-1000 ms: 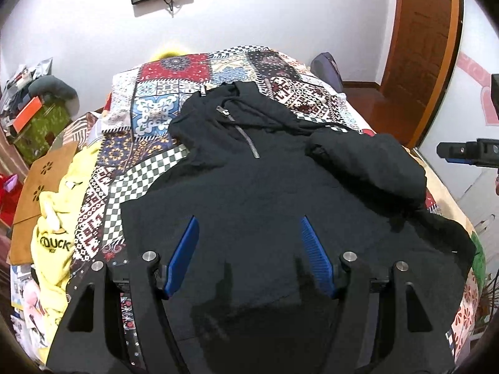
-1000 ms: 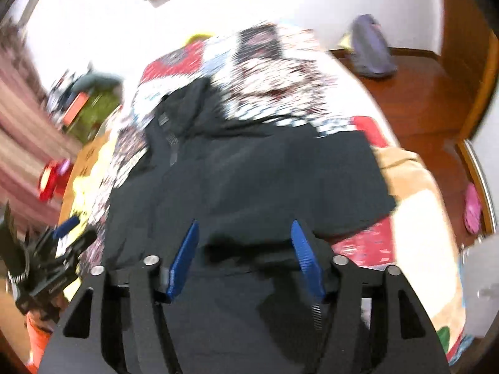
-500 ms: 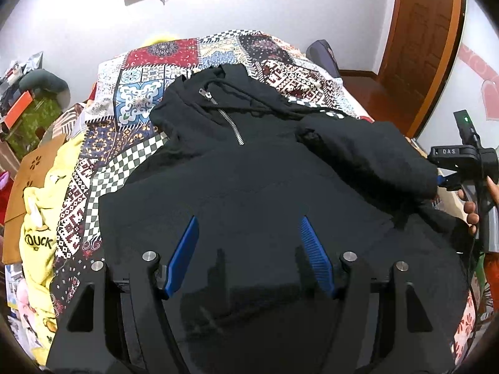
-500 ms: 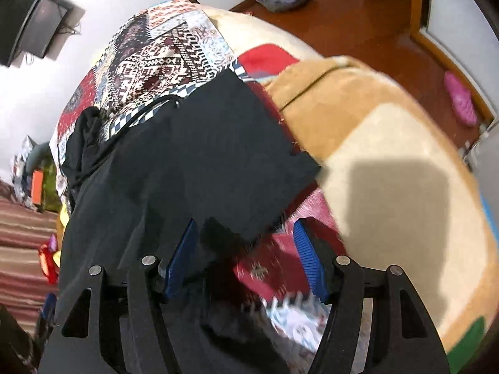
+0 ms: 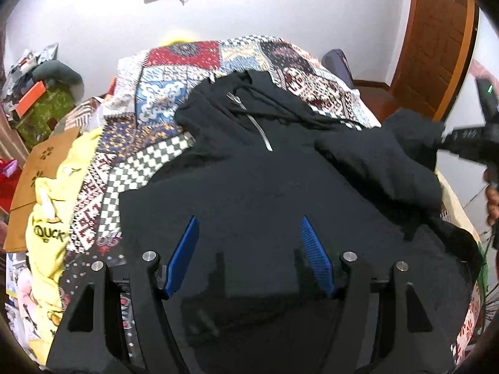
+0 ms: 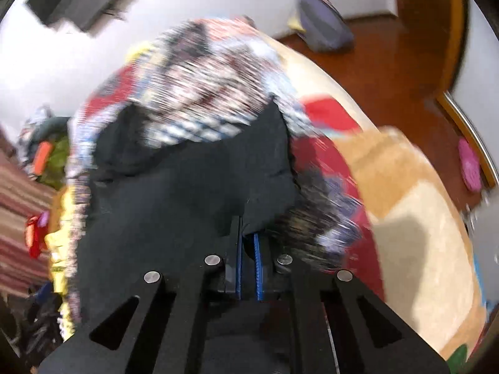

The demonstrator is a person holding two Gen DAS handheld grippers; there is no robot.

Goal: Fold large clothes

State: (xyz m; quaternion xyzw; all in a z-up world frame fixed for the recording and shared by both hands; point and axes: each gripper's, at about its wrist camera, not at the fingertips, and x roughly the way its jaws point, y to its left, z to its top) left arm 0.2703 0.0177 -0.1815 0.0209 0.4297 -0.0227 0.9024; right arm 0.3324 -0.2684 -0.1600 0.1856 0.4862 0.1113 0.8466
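Observation:
A black zip hoodie point(image 5: 255, 193) lies front up on the patchwork bedspread point(image 5: 174, 93), hood toward the far wall. My left gripper point(image 5: 249, 249) is open and empty above its lower body. Its right sleeve point(image 5: 383, 162) is folded across the chest and lifted at its end. My right gripper point(image 6: 248, 249) is shut on that sleeve's cuff point(image 6: 262, 193) and holds it above the bed; this view is motion-blurred. The right gripper also shows at the right edge of the left wrist view point(image 5: 467, 143).
Yellow printed clothes point(image 5: 50, 218) and a brown garment point(image 5: 40, 168) lie along the bed's left side. A purple bag point(image 6: 324, 31) sits on the wooden floor by the door point(image 5: 436, 46). A pink slipper point(image 6: 469, 165) lies on the floor at right.
My right gripper closed on the sleeve cuff and lifted it, swinging back toward the hoodie. The left gripper stayed open over the hoodie's lower body.

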